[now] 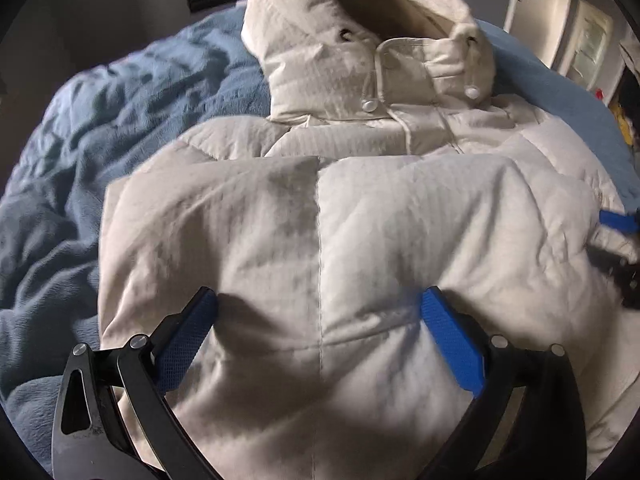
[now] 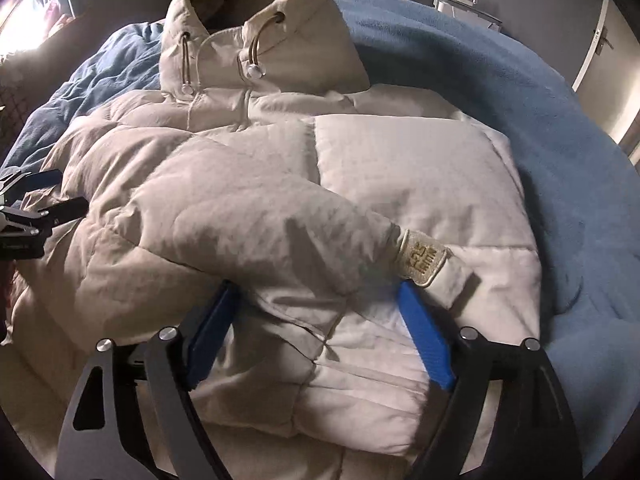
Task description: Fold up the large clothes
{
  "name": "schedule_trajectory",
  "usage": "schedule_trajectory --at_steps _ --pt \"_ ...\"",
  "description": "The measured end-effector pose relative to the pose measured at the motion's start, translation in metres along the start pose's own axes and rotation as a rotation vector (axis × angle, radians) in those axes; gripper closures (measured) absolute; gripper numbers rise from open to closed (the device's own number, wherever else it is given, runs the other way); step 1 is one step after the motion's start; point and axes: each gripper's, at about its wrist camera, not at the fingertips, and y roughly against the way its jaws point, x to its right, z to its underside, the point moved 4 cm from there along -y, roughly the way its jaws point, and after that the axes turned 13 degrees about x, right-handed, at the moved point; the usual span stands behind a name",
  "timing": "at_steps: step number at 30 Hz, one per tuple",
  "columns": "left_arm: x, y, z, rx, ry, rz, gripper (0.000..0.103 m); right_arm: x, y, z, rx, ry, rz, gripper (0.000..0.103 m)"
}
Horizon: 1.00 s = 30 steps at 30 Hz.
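Observation:
A cream puffer jacket [image 1: 320, 208] with a hood [image 1: 340, 28] lies on a blue blanket, sleeves folded across its body. In the right wrist view the jacket [image 2: 420, 184] shows a sleeve laid across it, ending in a cuff with a label [image 2: 426, 258]. My left gripper [image 1: 320, 308] is open, its blue pads [image 1: 452, 344] spread over the jacket's lower part. My right gripper [image 2: 316, 300] is open over the sleeve near the cuff. The right gripper also shows at the right edge of the left wrist view [image 1: 618, 240], and the left gripper at the left edge of the right wrist view [image 2: 36, 204].
The blue blanket [image 1: 100, 128] is rumpled on the left and smoother on the right [image 2: 540, 128]. A white door [image 1: 536, 0] and shelves stand beyond the bed on the right. A bright window [image 2: 28, 12] is at the far left.

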Motion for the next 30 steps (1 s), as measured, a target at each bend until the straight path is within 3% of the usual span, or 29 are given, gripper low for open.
schedule_trajectory --at_steps 3,12,17,20,22,25,28,30 --pt "-0.004 -0.01 0.001 -0.002 0.034 0.01 0.005 -0.004 -0.012 0.002 0.001 0.018 0.008 0.022" --pt "0.002 0.002 0.006 0.091 -0.004 -0.006 0.005 -0.003 -0.01 0.007 0.027 0.023 0.01 0.021" --pt "0.002 0.025 0.0 0.127 -0.016 -0.027 0.007 0.0 0.001 0.006 0.037 0.017 0.044 0.009" --pt "-0.005 0.039 -0.006 0.167 0.052 -0.032 0.006 0.0 0.003 0.006 0.017 0.023 0.084 0.008" --pt "-0.013 0.039 -0.008 0.155 0.12 -0.046 0.007 0.001 0.002 0.008 -0.003 0.008 0.072 0.008" --pt "-0.014 0.044 -0.003 0.156 0.184 0.037 0.007 0.008 -0.001 0.013 -0.004 -0.038 0.03 0.007" --pt "-0.009 0.038 0.01 0.054 0.199 0.059 0.007 0.008 0.0 0.018 0.005 -0.046 0.028 0.007" --pt "-0.005 0.037 0.017 0.033 0.178 0.062 0.006 0.007 0.001 0.018 0.003 -0.041 0.03 0.007"
